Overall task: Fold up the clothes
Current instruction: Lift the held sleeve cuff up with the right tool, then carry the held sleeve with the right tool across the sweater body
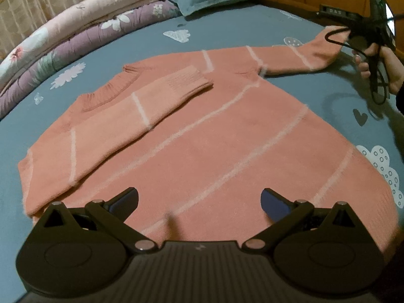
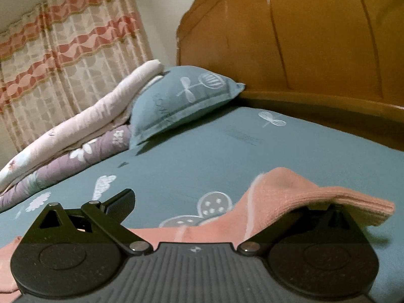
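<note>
My left gripper (image 1: pixel 199 203) is matte black: two round hubs flank a ribbed grey centre plate bearing a small white logo, with silver pivot pins and blue-padded fingers (image 1: pixel 275 207). My right gripper (image 2: pixel 202 202) matches it. A black cable (image 1: pixel 376 85) loops below its handle; my sleeve (image 1: pixel 400 101) is dark.

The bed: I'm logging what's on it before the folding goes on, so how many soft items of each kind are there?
Sweaters: 1, the pink striped sweater
Pillows: 1, the teal pillow
Rolled quilts: 2, the pale pink quilt lying on the purple floral quilt
Total: 4
</note>
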`<action>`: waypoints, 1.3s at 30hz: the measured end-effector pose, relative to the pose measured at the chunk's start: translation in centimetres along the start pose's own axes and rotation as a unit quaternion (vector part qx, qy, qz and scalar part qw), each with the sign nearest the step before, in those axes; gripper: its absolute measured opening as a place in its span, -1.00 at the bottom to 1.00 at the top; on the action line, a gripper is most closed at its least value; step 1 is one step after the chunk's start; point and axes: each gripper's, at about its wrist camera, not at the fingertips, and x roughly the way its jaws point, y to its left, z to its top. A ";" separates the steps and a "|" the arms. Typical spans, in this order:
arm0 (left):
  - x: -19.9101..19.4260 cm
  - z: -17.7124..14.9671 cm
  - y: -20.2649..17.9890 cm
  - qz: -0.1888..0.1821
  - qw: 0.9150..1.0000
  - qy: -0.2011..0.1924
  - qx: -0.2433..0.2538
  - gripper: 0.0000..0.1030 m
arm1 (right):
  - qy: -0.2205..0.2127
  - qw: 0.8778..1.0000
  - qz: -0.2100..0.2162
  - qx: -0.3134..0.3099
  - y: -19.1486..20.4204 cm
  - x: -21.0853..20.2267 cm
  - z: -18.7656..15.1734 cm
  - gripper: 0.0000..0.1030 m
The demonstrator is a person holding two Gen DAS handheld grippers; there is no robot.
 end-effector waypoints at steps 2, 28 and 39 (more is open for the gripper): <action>-0.6 -0.2 0.1 -0.001 1.000 -0.006 -0.005 0.99 | 0.003 1.000 0.005 -0.005 0.9 -0.1 0.4 1.00; -5.5 -6.8 4.8 -0.052 0.997 -0.057 0.002 0.99 | 0.078 0.992 0.073 -0.063 16.8 0.6 2.5 1.00; -6.6 -10.1 9.0 -0.057 0.997 -0.045 0.013 0.99 | 0.103 0.986 0.100 -0.087 25.3 2.8 0.1 1.00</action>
